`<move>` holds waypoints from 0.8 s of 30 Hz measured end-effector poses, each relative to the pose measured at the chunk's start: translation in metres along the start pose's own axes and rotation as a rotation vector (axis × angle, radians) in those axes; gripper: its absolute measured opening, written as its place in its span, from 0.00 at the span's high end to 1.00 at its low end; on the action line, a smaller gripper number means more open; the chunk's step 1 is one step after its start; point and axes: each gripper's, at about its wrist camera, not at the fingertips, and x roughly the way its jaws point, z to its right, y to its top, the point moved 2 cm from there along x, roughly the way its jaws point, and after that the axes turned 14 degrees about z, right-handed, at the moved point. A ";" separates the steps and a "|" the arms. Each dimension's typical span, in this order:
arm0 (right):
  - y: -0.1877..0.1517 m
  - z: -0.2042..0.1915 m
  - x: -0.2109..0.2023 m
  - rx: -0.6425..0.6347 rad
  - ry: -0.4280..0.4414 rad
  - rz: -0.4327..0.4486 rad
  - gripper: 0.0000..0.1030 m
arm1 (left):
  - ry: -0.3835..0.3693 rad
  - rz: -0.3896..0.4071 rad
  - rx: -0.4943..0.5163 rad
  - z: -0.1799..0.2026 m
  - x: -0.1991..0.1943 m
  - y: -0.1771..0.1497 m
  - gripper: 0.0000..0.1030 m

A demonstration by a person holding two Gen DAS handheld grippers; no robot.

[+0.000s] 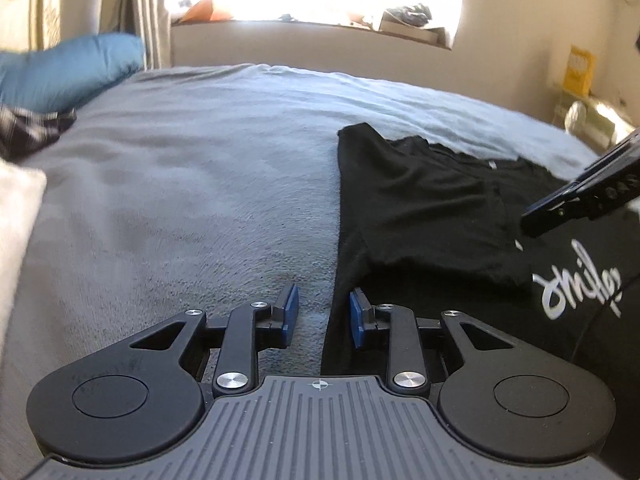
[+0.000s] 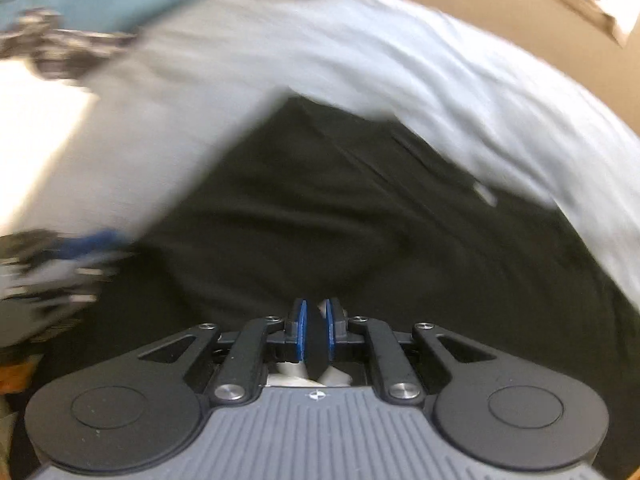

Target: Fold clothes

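- Grey bed (image 1: 208, 168) carries a half-folded black shirt (image 1: 420, 208) at three o'clock.
- Left tool (image 1: 323, 314) spread, empty, at the shirt's edge.
- Right tool (image 2: 316, 330) pinches shirt cloth.
- Next, likely: carry the fold over.

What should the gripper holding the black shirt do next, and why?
Probably the right gripper should carry its pinched fold of the black T-shirt across and lay it flat. Black cloth sits between its blue pads, so that part appears lifted off the grey blanket. The left gripper is open at the shirt's edge, holding nothing.
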 end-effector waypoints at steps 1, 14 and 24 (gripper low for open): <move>0.001 -0.014 0.000 -0.060 0.028 0.014 0.78 | 0.002 0.002 -0.014 -0.002 0.000 0.000 0.73; -0.042 -0.040 0.009 -0.200 0.127 -0.095 0.69 | -0.023 -0.008 -0.094 -0.015 0.002 0.000 0.72; -0.040 0.010 -0.037 0.080 0.083 -0.167 0.79 | -0.048 -0.018 -0.135 -0.024 -0.013 0.005 0.59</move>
